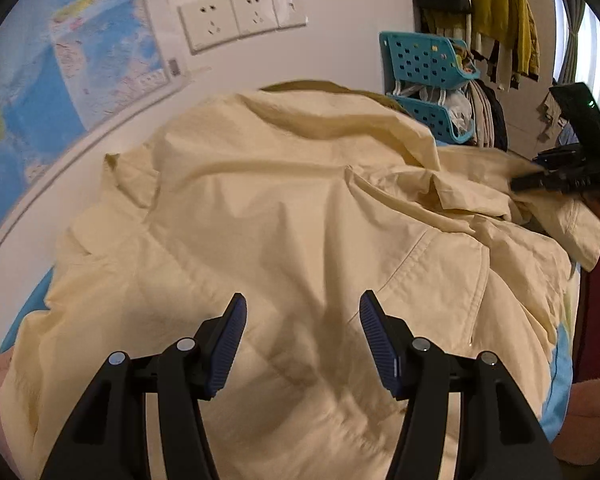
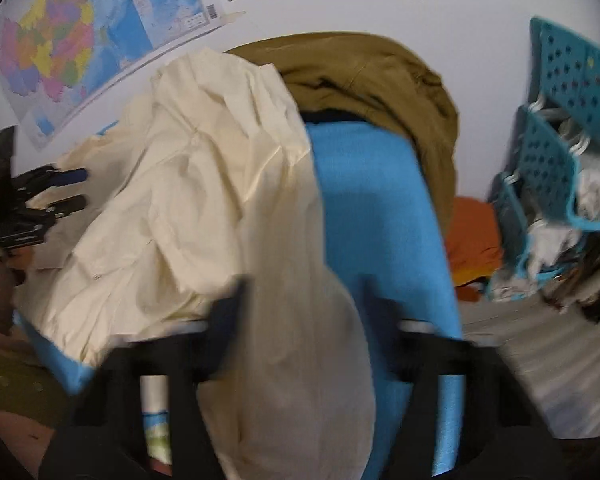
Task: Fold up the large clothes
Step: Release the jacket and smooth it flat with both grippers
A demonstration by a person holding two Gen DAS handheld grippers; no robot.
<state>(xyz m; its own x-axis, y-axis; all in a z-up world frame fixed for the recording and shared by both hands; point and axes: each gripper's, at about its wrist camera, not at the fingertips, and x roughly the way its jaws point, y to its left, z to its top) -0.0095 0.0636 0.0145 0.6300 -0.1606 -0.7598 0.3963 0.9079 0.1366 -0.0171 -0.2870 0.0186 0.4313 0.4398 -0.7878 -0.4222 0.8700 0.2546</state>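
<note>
Left claw (image 1: 303, 320) gapes above cream jacket (image 1: 280, 208).

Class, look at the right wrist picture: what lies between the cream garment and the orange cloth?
In the right wrist view, a blue surface and the brown garment lie between the cream garment and the orange cloth.

Two grippers, both parted

Left gripper (image 1: 303, 320) hovers with jaws wide — right gripper (image 2: 312, 312), blurred, has its fingers spread either side of hanging fabric.
</note>
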